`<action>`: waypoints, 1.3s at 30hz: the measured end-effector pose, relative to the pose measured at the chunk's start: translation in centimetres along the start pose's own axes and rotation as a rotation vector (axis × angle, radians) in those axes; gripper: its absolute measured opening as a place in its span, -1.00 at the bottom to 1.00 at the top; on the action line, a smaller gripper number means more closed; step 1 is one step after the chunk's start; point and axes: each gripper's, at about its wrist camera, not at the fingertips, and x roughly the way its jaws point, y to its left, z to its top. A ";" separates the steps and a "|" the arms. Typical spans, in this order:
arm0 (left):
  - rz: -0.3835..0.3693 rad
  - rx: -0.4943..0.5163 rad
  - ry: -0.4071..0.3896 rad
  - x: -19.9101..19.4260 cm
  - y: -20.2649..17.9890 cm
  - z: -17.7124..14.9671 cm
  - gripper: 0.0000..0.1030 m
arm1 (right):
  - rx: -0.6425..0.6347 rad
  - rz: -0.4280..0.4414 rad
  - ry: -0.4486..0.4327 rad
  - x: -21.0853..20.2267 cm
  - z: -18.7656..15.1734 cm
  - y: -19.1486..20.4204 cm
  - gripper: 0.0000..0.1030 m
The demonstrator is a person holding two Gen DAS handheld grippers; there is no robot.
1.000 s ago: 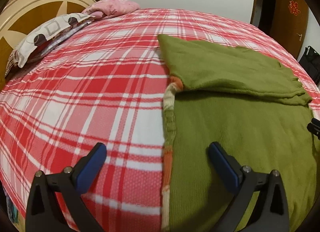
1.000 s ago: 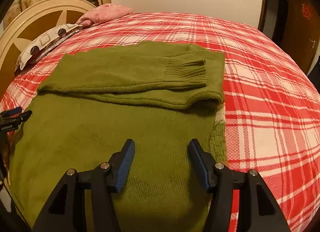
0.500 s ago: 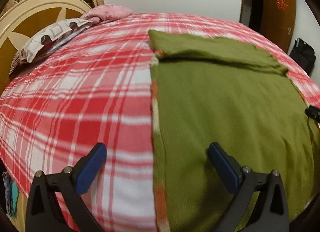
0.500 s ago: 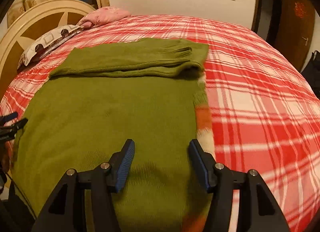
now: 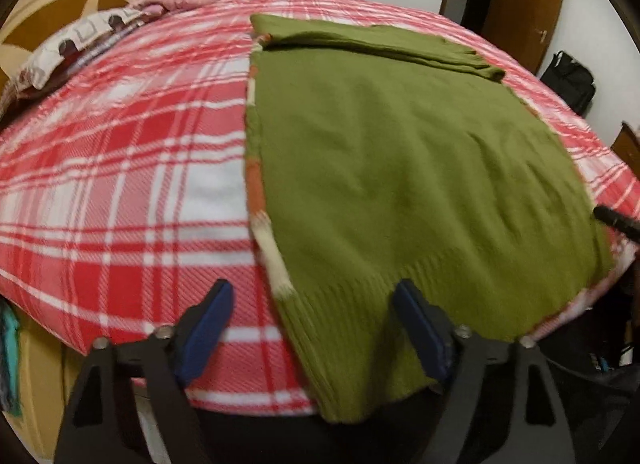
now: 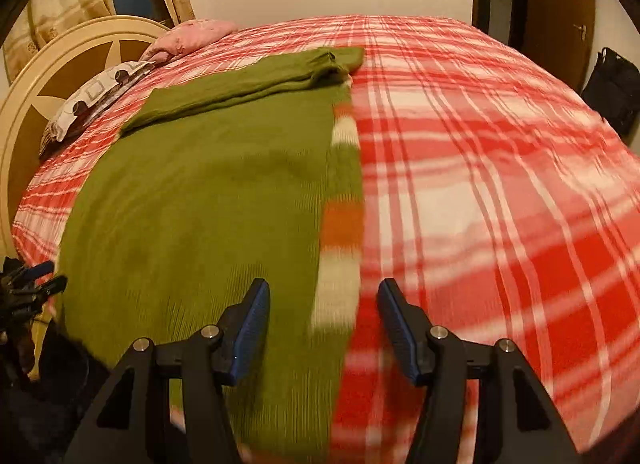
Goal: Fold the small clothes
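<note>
Currently at stake: the green sweater (image 5: 420,168) lies flat on the plaid bedspread (image 5: 120,168), sleeves folded across its far end and ribbed hem hanging slightly over the near bed edge.
Risk, missed layer: each gripper straddles a hem corner; if the jaws close on the top layer alone, the lower layer with its striped edge (image 6: 340,224) would probably stay behind and the fold would skew.
Risk, bedding: a pinch set too deep could gather the bedspread together with the knit.
Risk, uneven lift: corners taken at different points would likely twist the hem line.
Left gripper (image 5: 312,320): jaws closing but apart, pads not pressing anything; the sweater's left hem corner sits between them.
Right gripper (image 6: 322,320): spread, holding nothing, with the right side edge and its stripes between the fingers.
Pose: both tools angle steeply down toward the near edge, side by side.
Surroundings: pillows (image 6: 100,96) lie by the headboard (image 6: 32,104), well apart from the sweater.
</note>
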 end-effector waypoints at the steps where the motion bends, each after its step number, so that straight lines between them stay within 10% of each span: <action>1: -0.025 0.002 0.015 0.1 -0.1 -0.2 0.33 | 0.000 0.002 0.001 -0.2 -0.4 0.0 0.13; 20: -0.139 -0.115 0.214 1.2 0.7 -2.9 0.16 | 0.054 0.136 0.061 -1.7 -4.1 0.3 -0.34; 23: -0.205 -0.145 0.272 2.2 0.7 -3.5 -0.31 | 0.060 0.162 0.063 -1.5 -4.2 0.5 -0.34; 25: -0.216 -0.132 0.266 1.9 0.4 -3.5 -0.70 | 0.065 0.190 0.067 -1.3 -4.3 0.7 -0.36; 28: -0.205 -0.103 0.243 1.1 -0.3 -3.2 -0.79 | 0.060 0.197 0.071 -1.3 -4.4 0.8 -0.74; 39: -0.301 -0.140 -0.005 -4.2 1.0 -1.5 -0.82 | 0.131 0.306 -0.007 -3.1 -3.9 -0.7 -0.79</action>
